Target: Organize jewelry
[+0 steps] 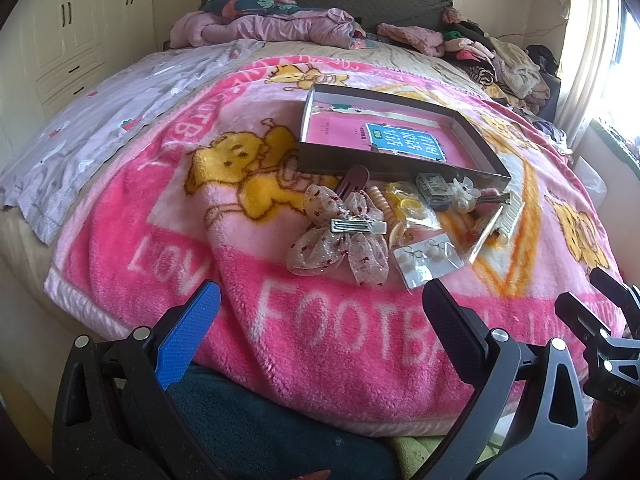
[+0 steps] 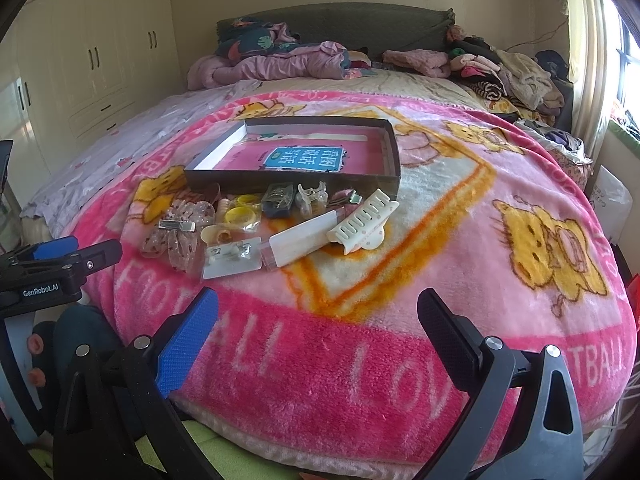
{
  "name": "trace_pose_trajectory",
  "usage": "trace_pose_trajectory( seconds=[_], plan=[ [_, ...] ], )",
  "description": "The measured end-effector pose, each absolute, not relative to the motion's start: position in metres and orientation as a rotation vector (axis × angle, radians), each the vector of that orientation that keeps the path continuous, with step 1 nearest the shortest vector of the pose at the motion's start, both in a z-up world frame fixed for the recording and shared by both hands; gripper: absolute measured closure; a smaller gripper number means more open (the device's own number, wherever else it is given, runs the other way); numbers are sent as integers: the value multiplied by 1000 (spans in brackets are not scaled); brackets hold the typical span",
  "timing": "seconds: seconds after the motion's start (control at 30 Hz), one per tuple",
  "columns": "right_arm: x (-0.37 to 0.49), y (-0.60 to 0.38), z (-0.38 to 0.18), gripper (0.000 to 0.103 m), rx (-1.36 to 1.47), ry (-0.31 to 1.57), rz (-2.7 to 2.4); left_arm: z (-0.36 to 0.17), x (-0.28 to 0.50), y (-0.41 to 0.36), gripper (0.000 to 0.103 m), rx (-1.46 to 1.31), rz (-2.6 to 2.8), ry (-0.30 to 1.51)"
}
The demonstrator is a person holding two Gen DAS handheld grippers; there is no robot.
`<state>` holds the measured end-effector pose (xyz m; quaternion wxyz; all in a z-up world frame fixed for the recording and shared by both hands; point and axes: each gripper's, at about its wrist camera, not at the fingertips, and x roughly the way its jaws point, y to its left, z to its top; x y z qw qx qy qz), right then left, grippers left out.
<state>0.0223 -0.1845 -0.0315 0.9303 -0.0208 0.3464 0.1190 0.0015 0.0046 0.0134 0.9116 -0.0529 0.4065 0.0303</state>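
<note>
A dark shallow box [image 1: 396, 166] [image 2: 296, 182] with a pink and blue book inside lies on the pink blanket. In front of it is a heap of accessories: a sheer bow clip [image 1: 340, 236] [image 2: 180, 232], an earring card [image 1: 426, 258] [image 2: 230, 258], yellow rings in a bag [image 1: 412, 204] [image 2: 240, 214], a small clear case [image 1: 434, 192] [image 2: 278, 198], a cream claw clip [image 2: 362, 222]. My left gripper [image 1: 320, 312] is open and empty, short of the bow. My right gripper [image 2: 318, 320] is open and empty, nearer than the heap.
The pink blanket [image 2: 400, 360] covers a bed. Piled clothes [image 1: 280, 20] [image 2: 500, 68] lie by the headboard. White wardrobes [image 2: 100, 52] stand at left, a window at right. The right gripper's fingers [image 1: 596, 312] show at the right edge of the left wrist view.
</note>
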Motion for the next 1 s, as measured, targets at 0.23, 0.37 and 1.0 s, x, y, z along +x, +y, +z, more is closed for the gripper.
trace_pose_trajectory(
  seconds=[0.23, 0.37, 1.0],
  plan=[
    [29, -181, -32, 6, -49, 706, 256, 5, 5, 12, 10, -125, 75, 845],
    [36, -177, -33, 6, -52, 716, 268, 2, 8, 18, 10, -129, 90, 848],
    [98, -175, -46, 6, 34, 809, 292, -16, 56, 27, 10, -129, -7, 913]
  ],
)
